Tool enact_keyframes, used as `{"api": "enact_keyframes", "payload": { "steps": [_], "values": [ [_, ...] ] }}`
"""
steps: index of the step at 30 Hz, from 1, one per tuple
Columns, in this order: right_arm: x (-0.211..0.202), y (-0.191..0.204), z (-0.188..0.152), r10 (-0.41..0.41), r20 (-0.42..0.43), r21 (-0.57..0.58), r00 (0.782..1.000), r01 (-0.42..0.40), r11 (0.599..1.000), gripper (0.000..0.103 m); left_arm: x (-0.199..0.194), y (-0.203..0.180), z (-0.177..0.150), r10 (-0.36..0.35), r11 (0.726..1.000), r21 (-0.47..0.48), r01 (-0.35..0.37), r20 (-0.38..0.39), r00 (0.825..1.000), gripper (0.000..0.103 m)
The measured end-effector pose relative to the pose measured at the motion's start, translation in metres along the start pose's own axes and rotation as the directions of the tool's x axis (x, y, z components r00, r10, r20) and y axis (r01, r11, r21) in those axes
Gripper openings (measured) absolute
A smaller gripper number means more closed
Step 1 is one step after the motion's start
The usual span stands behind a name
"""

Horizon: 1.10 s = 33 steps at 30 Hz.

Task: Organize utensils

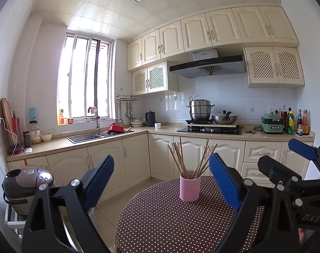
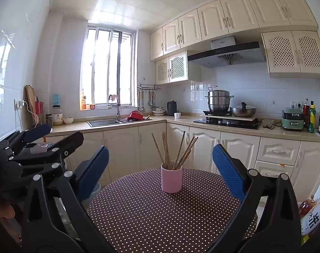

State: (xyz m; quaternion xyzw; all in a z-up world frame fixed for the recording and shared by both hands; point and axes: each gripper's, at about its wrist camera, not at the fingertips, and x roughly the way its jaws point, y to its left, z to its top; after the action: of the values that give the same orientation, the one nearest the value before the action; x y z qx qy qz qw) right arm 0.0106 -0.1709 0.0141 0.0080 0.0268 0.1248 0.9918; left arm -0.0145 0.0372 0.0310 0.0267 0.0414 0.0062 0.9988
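one round table (image 2: pixel 151 215), brown cloth with white dots. two grippers above its near edge, side by side: left gripper (image 1: pixel 162 181) with blue pads spread wide, empty; right gripper (image 2: pixel 160 168) likewise spread, empty. one pink cup (image 2: pixel 171 180) upright near the table's far edge, holding a fanned bundle of wooden chopsticks (image 2: pixel 174 149).
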Motion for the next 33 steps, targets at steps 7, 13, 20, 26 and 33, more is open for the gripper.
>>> {"api": "enact_keyframes", "payload": {
  "steps": [7,13,20,26,33],
  "values": [
    [0.0025,-0.0017,-0.0018,0.007,-0.007,0.01,1.0,-0.007,1.0,0.097,0.0009,-0.0004,-0.0012,0.005,1.0,0.001,-0.005,-0.002,1.0,0.09],
    [0.0024,-0.0007,-0.0019,0.007,-0.007,0.01,1.0,-0.007,1.0,0.097,0.0013,-0.0008,-0.0013,0.005,1.0,0.001,-0.005,-0.002,1.0,0.09],
    [0.0022,-0.0014,-0.0019,0.007,-0.008,0.011,1.0,-0.007,1.0,0.097,0.0008,-0.0027,-0.0025,0.006,1.0,0.002,-0.006,-0.003,1.0,0.09],
    [0.0026,-0.0011,-0.0033,0.006,-0.012,0.013,1.0,-0.006,1.0,0.097,0.0008,-0.0021,-0.0035,0.006,1.0,0.002,-0.006,-0.007,1.0,0.09],
    [0.0024,-0.002,-0.004,0.007,-0.015,0.019,1.0,-0.007,1.0,0.097,0.0009,-0.0046,-0.0044,0.006,1.0,0.003,-0.006,-0.008,1.0,0.09]
  ]
}}
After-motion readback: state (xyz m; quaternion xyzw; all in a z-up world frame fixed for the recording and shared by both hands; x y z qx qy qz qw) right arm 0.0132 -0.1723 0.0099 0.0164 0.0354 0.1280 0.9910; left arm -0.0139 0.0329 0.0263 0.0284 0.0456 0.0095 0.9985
